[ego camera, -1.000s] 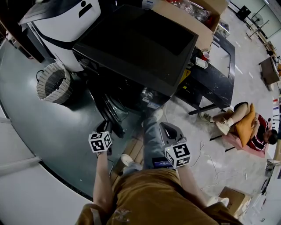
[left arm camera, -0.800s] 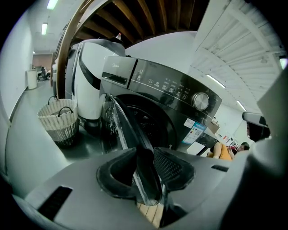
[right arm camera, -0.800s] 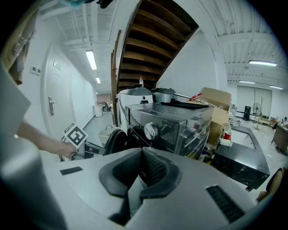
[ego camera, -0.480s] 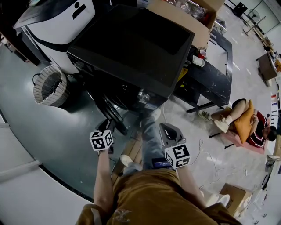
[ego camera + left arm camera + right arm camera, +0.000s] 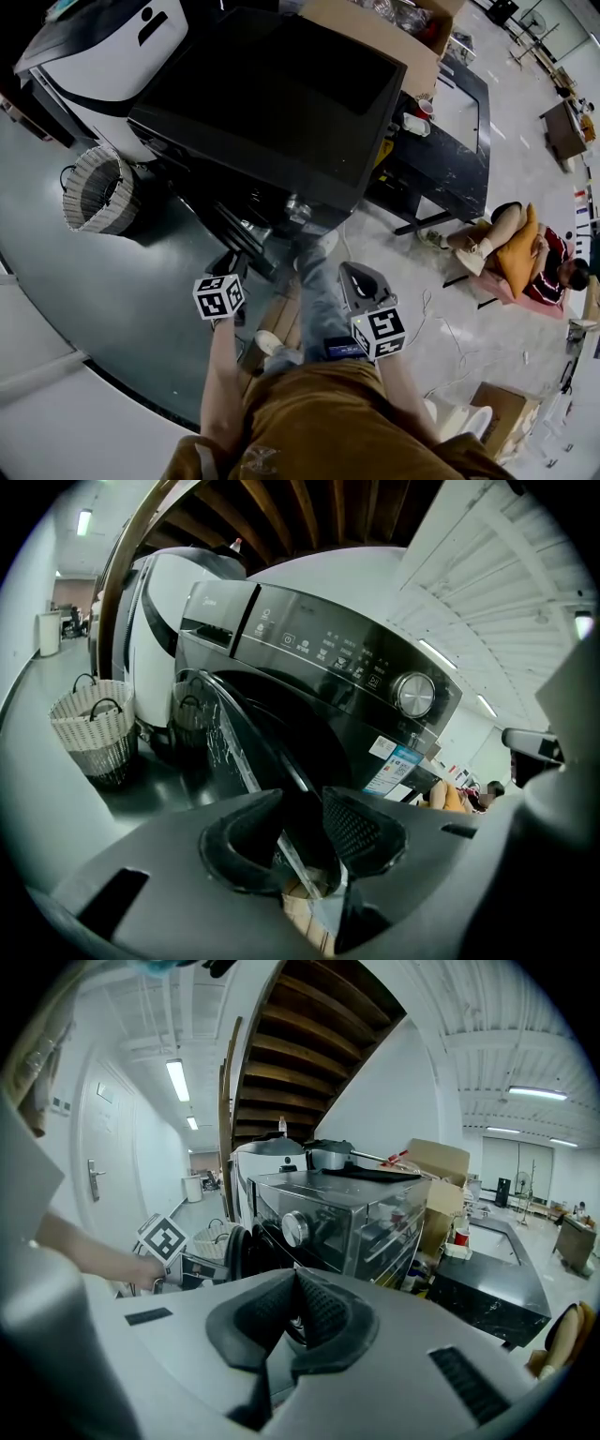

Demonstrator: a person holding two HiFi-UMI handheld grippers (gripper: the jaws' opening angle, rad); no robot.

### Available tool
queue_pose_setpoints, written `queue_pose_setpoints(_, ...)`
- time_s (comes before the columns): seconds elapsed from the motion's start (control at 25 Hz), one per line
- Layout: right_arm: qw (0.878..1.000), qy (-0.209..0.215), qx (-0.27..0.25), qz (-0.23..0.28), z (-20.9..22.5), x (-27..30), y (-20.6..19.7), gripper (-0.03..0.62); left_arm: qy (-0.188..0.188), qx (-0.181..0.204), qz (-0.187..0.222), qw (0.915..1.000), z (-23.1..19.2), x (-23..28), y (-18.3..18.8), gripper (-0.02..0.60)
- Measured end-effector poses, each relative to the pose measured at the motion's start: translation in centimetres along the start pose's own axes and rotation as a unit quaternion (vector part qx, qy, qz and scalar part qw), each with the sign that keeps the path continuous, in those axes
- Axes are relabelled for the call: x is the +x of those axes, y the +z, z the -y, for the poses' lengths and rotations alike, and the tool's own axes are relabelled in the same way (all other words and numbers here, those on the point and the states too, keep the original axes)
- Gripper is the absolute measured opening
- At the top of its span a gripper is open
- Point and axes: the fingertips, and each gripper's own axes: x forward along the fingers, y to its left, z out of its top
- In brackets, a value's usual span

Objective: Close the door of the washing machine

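**Washing machine door hangs open, its edge between the left gripper's opening jaws.**

The door (image 5: 232, 750) of the black front-loading washing machine (image 5: 272, 103) is swung out from the machine's front toward the person, so the task is not yet done. The left gripper (image 5: 302, 803) sits at the door's outer edge, low in front of the machine. Its jaws are spreading apart with the rim between them, and neither pad seems to press on it, so this looks like a release rather than a grasp. The right gripper (image 5: 295, 1283) is held back in front of the machine's right side, well clear of it. Its jaws are closed tip to tip on nothing, probably just kept out of the door's swing. A wicker basket (image 5: 92, 733) stands on the floor to the machine's left.
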Motion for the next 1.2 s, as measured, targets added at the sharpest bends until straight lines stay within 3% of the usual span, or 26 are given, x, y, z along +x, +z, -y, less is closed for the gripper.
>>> queue_pose_setpoints(0.48,1.000,-0.016,0.008,-0.008,1.8,0.1,-0.4,0.012,-0.009,-0.030,0.009,0.9995,1.2,2.0,1.3,0.150)
queue_pose_setpoints(1.2,0.999,-0.035,0.022,-0.019,4.2,0.2,-1.5,0.012,-0.032,-0.002,0.000,0.9995,3.5,5.6,3.5,0.147)
